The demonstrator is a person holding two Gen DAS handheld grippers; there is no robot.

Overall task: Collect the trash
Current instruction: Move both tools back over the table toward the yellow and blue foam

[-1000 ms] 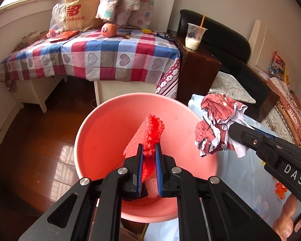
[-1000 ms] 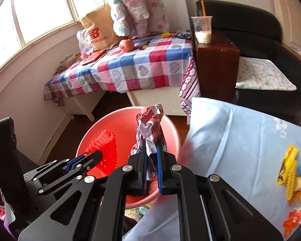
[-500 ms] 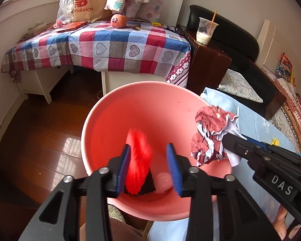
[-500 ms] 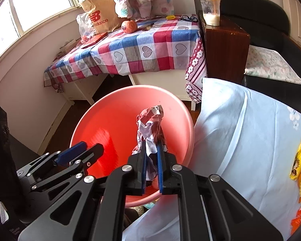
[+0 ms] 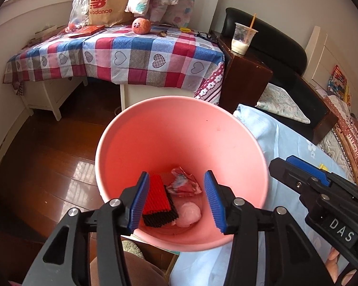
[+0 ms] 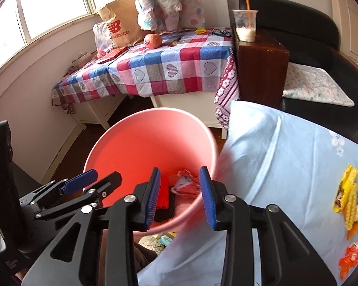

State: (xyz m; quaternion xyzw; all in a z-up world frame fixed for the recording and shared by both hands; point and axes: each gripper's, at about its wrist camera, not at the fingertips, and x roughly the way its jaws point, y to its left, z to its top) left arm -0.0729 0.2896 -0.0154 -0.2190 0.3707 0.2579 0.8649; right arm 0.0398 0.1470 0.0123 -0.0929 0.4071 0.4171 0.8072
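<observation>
A pink bin (image 5: 179, 124) stands on the floor beside a light blue cloth; it also shows in the right wrist view (image 6: 136, 143). At its bottom lie a red foam net (image 5: 156, 196), a crumpled red and white wrapper (image 5: 183, 184) and a pale pink wad (image 5: 188, 214). The net (image 6: 163, 196) and the wrapper (image 6: 185, 183) also show in the right wrist view. My left gripper (image 5: 177, 201) is open and empty above the bin. My right gripper (image 6: 180, 196) is open and empty over the bin's near rim. Yellow and orange wrappers (image 6: 349, 202) lie on the cloth at the right.
A table with a checked cloth (image 5: 121, 54) stands behind the bin, with a paper bag (image 5: 105, 2) and a fruit (image 5: 141, 25) on it. A dark cabinet (image 5: 245, 81) holds a plastic cup (image 5: 242, 38). A black sofa (image 5: 286, 71) is at the right. Wooden floor (image 5: 47, 162) lies to the left.
Both grippers opened. The red foam net dropped from the left gripper and the crumpled wrapper from the right gripper; both now lie at the bottom of the bin.
</observation>
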